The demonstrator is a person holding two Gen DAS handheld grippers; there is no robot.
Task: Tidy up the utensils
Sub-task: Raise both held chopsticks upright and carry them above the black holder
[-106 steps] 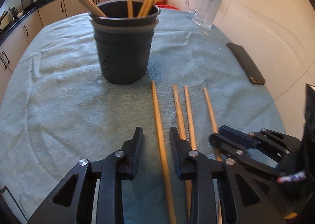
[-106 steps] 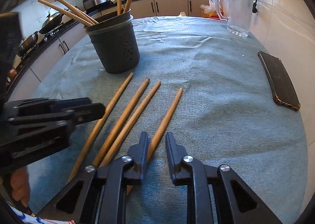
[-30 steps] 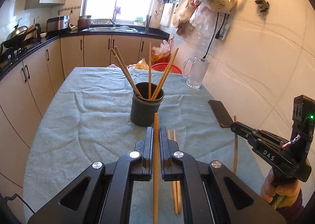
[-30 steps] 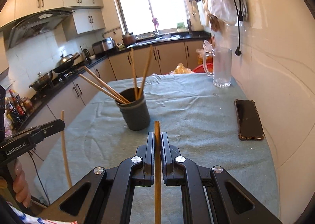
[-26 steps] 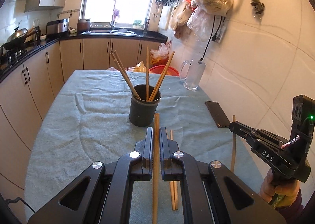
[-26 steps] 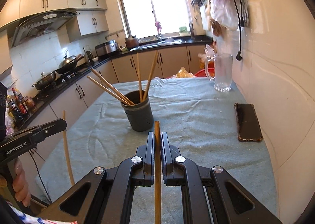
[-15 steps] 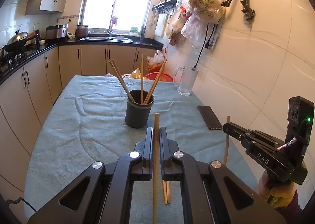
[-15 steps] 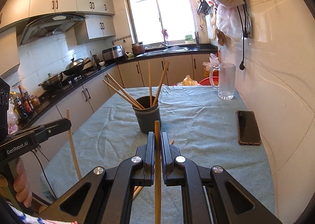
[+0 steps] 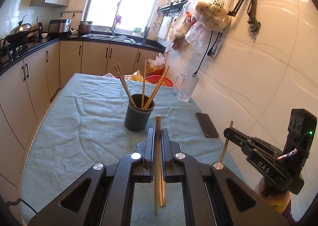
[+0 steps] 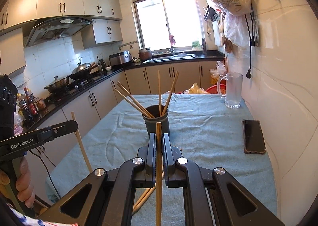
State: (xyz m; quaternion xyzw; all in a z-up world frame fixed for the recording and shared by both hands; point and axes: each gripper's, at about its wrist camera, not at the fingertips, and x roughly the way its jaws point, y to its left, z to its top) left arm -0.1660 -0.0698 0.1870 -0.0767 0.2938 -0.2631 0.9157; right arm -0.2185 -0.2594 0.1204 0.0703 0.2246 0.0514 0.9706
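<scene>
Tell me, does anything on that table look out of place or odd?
Two chopsticks lie loose on the cloth, while four stand in the dark cup. A phone lies near the wall among the kitchen things. The cloth is rumpled. Nothing looks spilled or broken.

Ahead of the grippers, one dark round holder (image 9: 139, 115) holds four wooden chopsticks (image 9: 143, 86); two lie on the cloth below (image 9: 162, 190); each gripper clamps one; one glass mug (image 10: 233, 89), one black phone (image 10: 254, 136)
</scene>
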